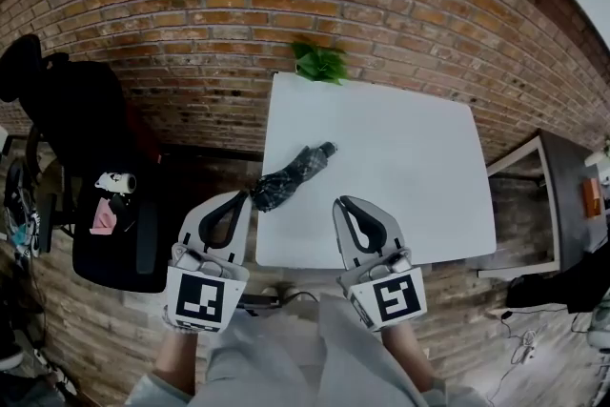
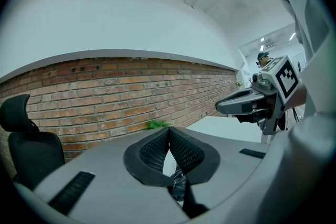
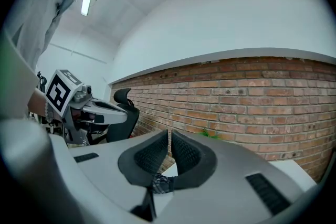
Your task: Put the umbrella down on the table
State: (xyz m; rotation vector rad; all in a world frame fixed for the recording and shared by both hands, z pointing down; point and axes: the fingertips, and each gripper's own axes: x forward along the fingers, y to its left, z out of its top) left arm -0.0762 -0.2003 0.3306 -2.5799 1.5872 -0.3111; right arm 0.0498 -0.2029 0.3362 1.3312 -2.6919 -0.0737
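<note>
Nearest the person, the left gripper (image 1: 239, 201) has its jaws pressed together on nothing. The right gripper (image 1: 342, 203) is likewise closed and empty, at the table's (image 1: 410, 167) near edge. Just beyond the left one, the folded umbrella (image 1: 291, 174) lies flat on the white top, so the task looks done.

The risk is at its bunched fabric end, which sits right at the table's left edge. It may overhang, though the head view is too small to be sure. A brush from the left gripper could push it off.

The umbrella's long axis runs diagonally, with the slim knobbed end pointing far-right toward the plant (image 1: 319, 62) and the brick wall (image 1: 191, 24).
</note>
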